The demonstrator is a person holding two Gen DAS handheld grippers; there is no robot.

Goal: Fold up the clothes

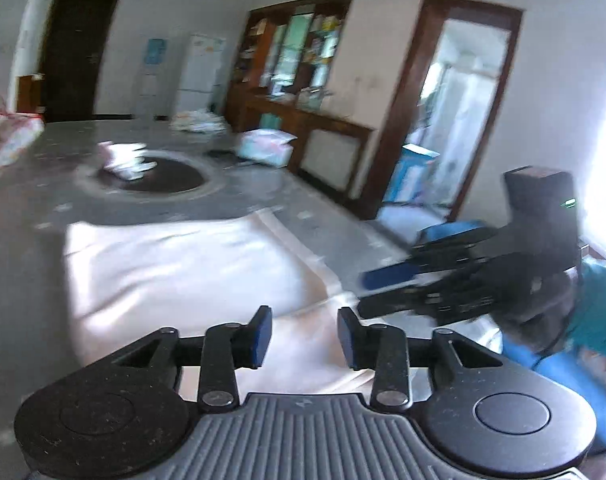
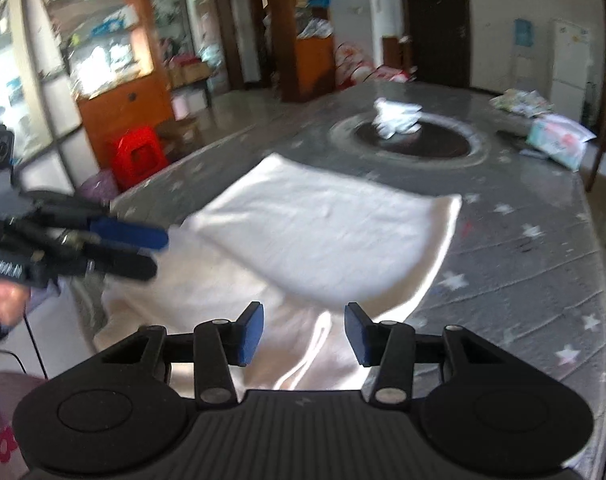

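A cream-white garment lies on the grey star-patterned table, its far part folded over the near part. In the right wrist view the same garment reaches toward the near table edge. My left gripper hovers open over the garment's near part, nothing between its blue pads. My right gripper is open too, above the glossy near folds. Each gripper shows in the other's view: the right gripper at the garment's right edge, the left gripper at its left edge. Both views are motion-blurred.
A dark round turntable at the table's centre carries a crumpled white cloth. A plastic pack lies at the far right. A red stool and wooden cabinets stand beyond the left edge. A person's hand holds the left gripper.
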